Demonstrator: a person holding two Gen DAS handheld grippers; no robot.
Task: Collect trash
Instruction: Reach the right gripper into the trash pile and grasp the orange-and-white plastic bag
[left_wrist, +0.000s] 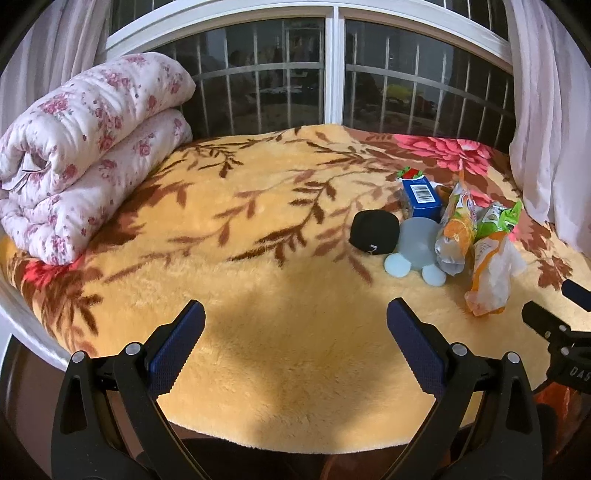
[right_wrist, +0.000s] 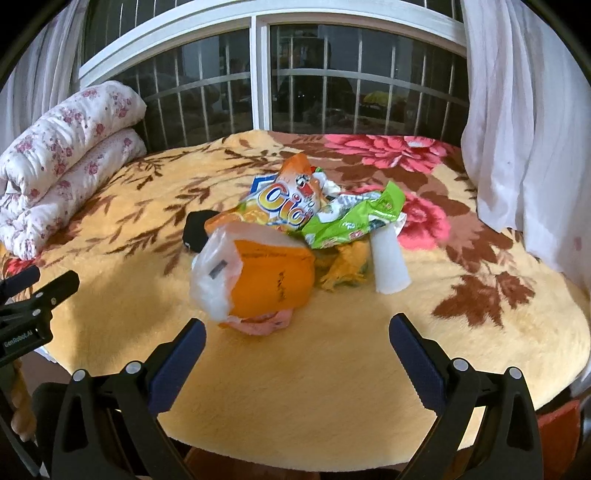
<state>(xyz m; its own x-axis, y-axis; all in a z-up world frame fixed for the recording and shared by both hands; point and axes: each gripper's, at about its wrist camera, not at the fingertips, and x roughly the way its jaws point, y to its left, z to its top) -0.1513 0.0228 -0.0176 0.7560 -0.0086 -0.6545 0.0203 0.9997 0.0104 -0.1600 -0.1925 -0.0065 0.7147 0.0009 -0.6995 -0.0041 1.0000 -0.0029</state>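
A bed covered by a plush yellow blanket with brown leaves and pink flowers fills both views, backed by a barred window and pale curtains. A folded floral quilt lies at the blanket's far left corner. The trash sits heaped on the right half of the bed: an orange-and-clear plastic bag nearest the right hand-held gripper, an orange snack packet and a green wrapper touching behind it, and a white paper cup tipped just beside them. A blue carton, a black pouch and a pale blue plastic piece lie at the heap's left side. The left hand-held gripper hovers over bare blanket, jaws spread and empty; the right one is likewise spread wide, holding nothing
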